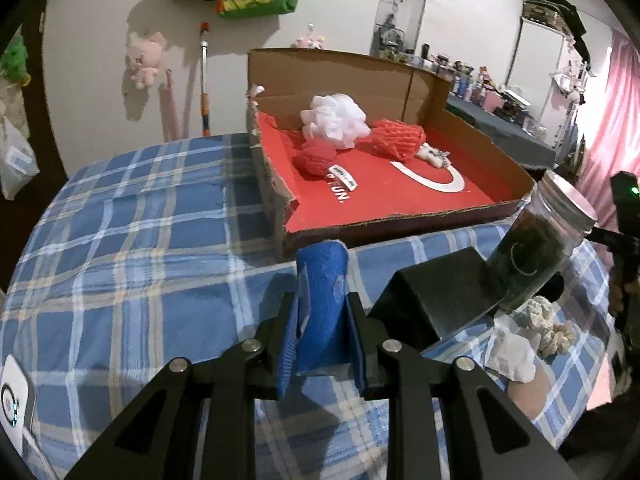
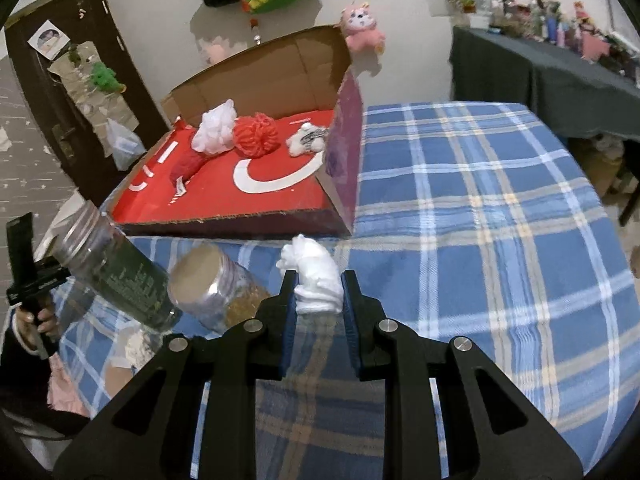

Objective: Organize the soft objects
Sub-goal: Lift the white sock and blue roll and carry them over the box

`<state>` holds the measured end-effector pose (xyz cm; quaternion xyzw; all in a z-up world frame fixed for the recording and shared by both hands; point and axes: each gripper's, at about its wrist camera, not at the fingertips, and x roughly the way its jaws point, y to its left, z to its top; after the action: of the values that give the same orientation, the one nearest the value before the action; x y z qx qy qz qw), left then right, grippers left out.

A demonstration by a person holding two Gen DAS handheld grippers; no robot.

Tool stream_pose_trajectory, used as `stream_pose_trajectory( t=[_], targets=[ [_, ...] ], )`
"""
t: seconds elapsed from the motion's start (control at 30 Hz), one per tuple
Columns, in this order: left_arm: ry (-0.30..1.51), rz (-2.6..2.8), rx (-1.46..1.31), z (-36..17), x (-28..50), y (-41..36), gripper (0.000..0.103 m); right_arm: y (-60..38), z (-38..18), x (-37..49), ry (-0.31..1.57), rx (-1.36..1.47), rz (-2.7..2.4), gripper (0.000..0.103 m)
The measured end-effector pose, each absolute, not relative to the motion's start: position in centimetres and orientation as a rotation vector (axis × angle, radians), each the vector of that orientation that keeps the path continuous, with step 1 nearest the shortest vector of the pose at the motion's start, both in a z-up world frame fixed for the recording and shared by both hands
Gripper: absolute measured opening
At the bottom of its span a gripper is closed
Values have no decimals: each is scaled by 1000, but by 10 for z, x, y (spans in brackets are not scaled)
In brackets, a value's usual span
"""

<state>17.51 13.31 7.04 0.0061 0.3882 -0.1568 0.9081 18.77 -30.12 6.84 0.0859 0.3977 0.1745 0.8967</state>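
While both grippers carry loads above the plaid bedcover, the risks start at the jaws. The left gripper is clamped on a blue rolled cloth, which stands up between the pads with its top unsupported; a tilt could let it flop or slide out. The right gripper pinches a small white soft toy by its lower part only, so most of it juts past the fingertips, and a jolt might shake it loose short of the box.

Just beyond, a dark jar with a metal lid and a second, clear jar sit in the path near the box's front edge; I cannot tell what holds them up. Either gripper could knock them and send them rolling.

Farther on, the cardboard box with the red lining already holds a white mesh puff, two red knitted bundles and a small striped plush. Its low front wall could catch a load that comes in too low.
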Motion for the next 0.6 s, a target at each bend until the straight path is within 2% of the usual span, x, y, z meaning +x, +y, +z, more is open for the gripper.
stream_pose_trajectory(
  t=[0.6],
  targets=[
    [808,-488,30,103,200,123,25,-284,91,225,876,219,570,20]
  ],
)
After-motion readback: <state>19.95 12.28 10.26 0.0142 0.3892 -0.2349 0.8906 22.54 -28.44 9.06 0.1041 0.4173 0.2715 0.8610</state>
